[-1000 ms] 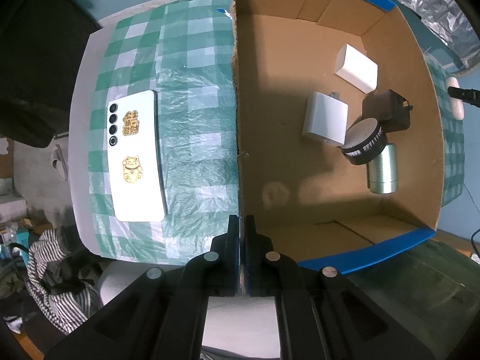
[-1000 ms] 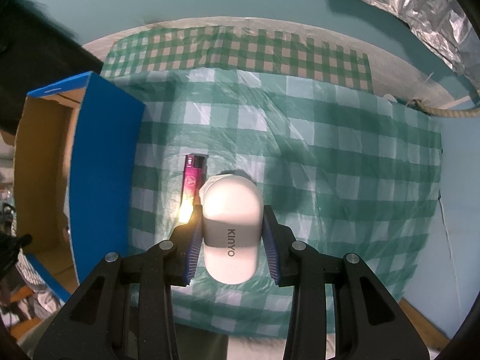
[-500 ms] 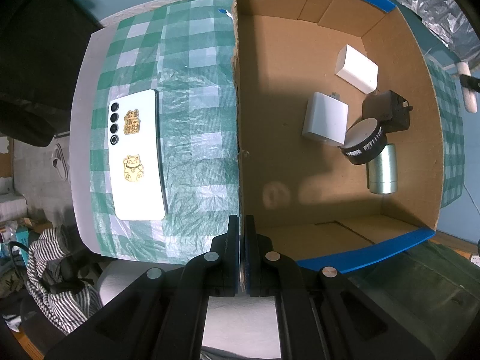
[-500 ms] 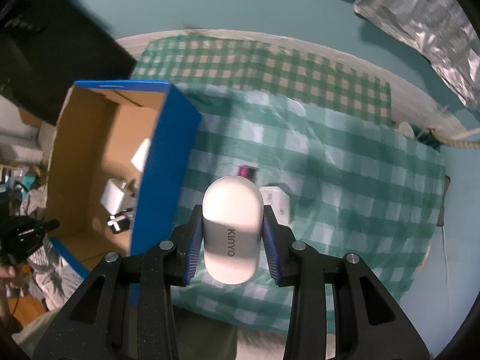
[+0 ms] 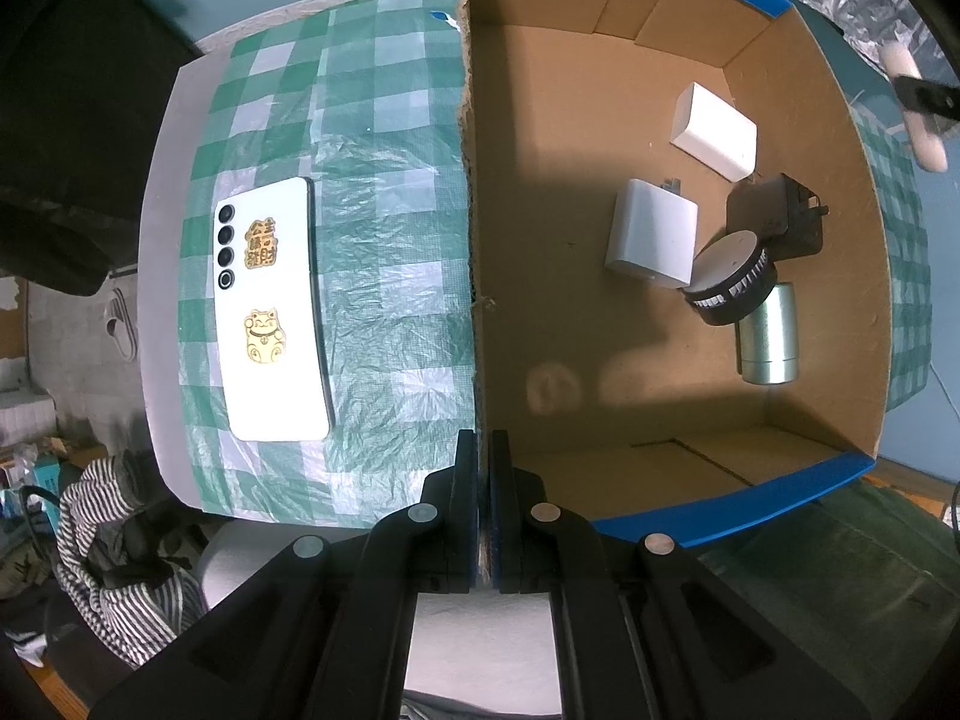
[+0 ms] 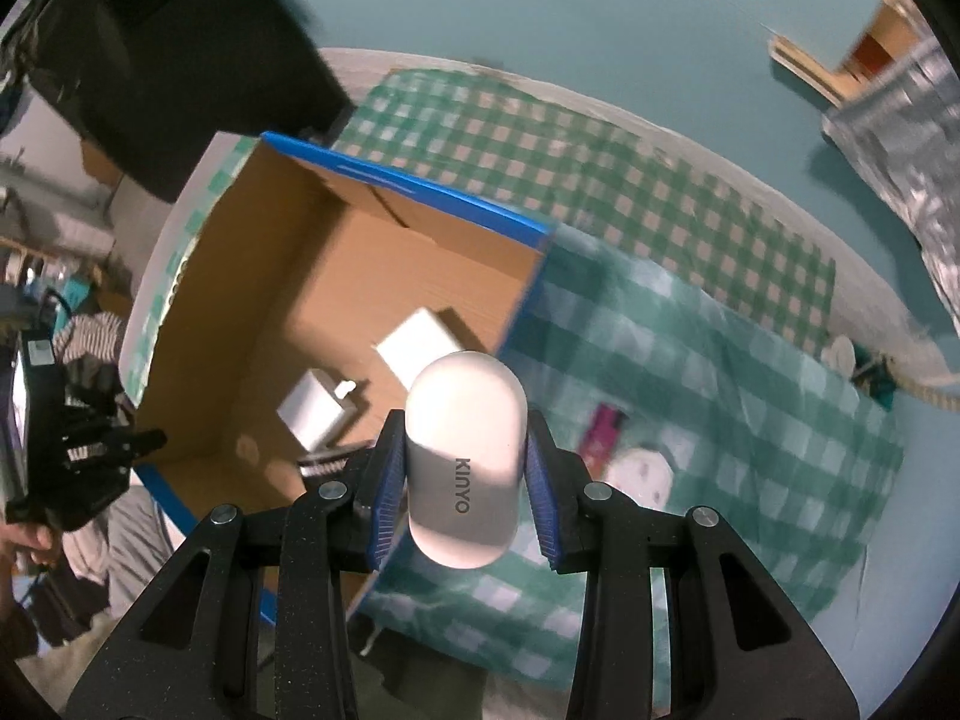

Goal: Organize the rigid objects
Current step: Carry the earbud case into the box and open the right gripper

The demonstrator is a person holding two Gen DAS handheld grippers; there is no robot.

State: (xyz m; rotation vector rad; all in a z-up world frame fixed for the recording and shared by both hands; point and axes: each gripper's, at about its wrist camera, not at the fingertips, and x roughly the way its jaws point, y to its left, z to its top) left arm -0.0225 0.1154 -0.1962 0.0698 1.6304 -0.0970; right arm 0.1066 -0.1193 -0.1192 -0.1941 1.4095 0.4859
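1. The right gripper (image 6: 465,480) grasps the white KINYO case (image 6: 462,456), held above the edge of the cardboard box (image 6: 288,276).
2. The left gripper (image 5: 485,468) is clenched on nothing, near the white phone (image 5: 270,312).

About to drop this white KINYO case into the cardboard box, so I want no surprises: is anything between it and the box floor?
Nothing visible blocks it. The KINYO case, held by the right gripper, hangs over the open-topped box; bare floor remains beside the chargers.
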